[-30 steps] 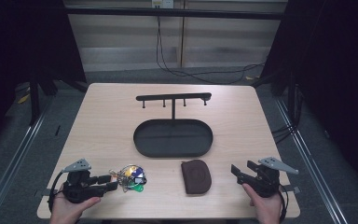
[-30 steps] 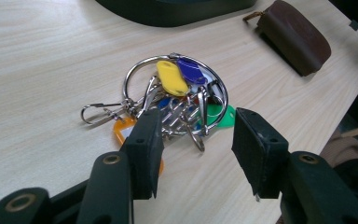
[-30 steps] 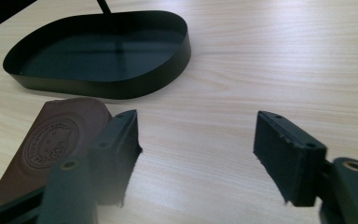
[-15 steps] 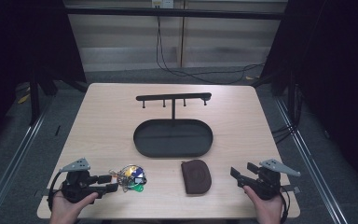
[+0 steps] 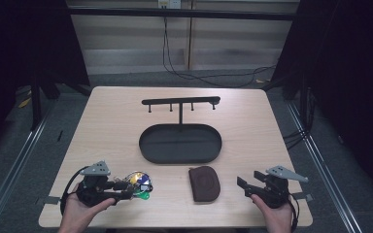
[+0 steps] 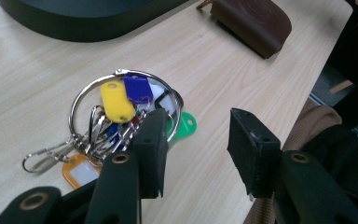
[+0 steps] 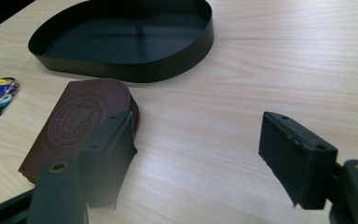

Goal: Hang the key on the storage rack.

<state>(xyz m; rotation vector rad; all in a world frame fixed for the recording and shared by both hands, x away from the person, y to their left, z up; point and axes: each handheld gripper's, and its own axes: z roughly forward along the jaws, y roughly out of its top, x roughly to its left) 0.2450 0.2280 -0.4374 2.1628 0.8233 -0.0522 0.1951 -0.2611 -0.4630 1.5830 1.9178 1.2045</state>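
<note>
- While we held the left gripper [image 5: 126, 189] low over the near left part of the table [image 5: 252, 111], its jaws had just been closing, yet they stood apart with bare wood between them and gripped nothing.
- Its left jaw, in the left gripper view, overlapped the near edge of the key ring [image 6: 121, 112], though we could not tell whether it touched.
- That key ring [image 5: 140, 183] lay flat on the wood, carrying a yellow tag [image 6: 116, 100], a blue tag [image 6: 137, 87], a green tag [image 6: 185, 126] and an orange tag [image 6: 80, 170], with a snap hook [image 6: 44, 156] trailing off one side.
- We held the right gripper [image 5: 246, 183] at the near right corner, its jaws wide apart and empty.
- Just beyond its left jaw, in the right gripper view, lay the brown leather pouch [image 7: 79, 123], embossed with a round seal.
- Between key ring and right gripper that pouch [image 5: 204, 183] rested flat, clear of both.
- Behind it stood the black oval tray [image 5: 179, 158], with a hook rack [image 5: 180, 102] rising from its far rim.
</note>
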